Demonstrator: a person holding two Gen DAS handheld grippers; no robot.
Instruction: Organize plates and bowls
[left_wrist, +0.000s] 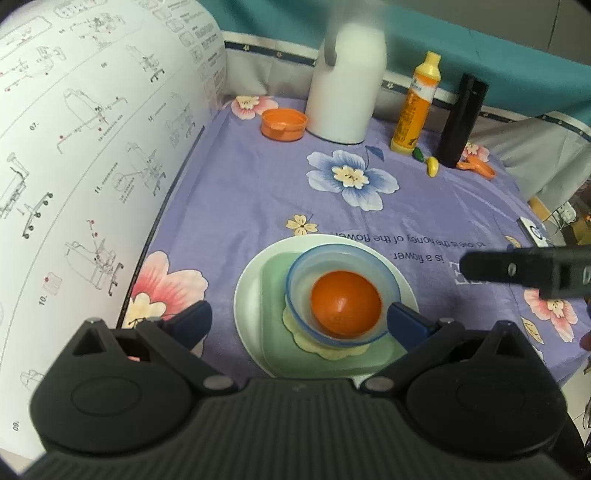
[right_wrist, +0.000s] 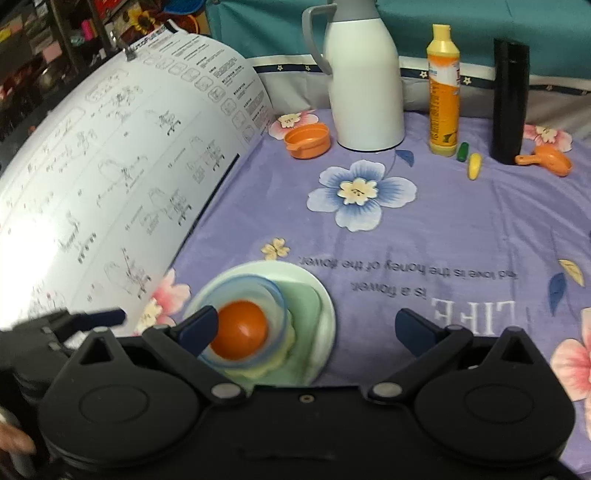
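A stack stands on the purple flowered cloth: a white round plate (left_wrist: 255, 295), a green square plate (left_wrist: 275, 295), a pale yellow scalloped dish (left_wrist: 332, 352), a clear blue bowl (left_wrist: 332, 258) and an orange bowl (left_wrist: 345, 302) inside it. The stack also shows in the right wrist view (right_wrist: 321, 295). My left gripper (left_wrist: 301, 321) is open and empty, its fingers on either side of the stack and above it. My right gripper (right_wrist: 310, 326) is open and empty, just right of the stack; it also enters the left wrist view (left_wrist: 517, 269).
A large instruction sheet (left_wrist: 92, 147) curves up along the left. At the back stand an orange cup (left_wrist: 283, 123), a white jug (left_wrist: 345, 81), a yellow bottle (left_wrist: 415, 103), a black box (left_wrist: 461, 122), an orange scoop (left_wrist: 478, 168) and small green and yellow pieces (left_wrist: 428, 164).
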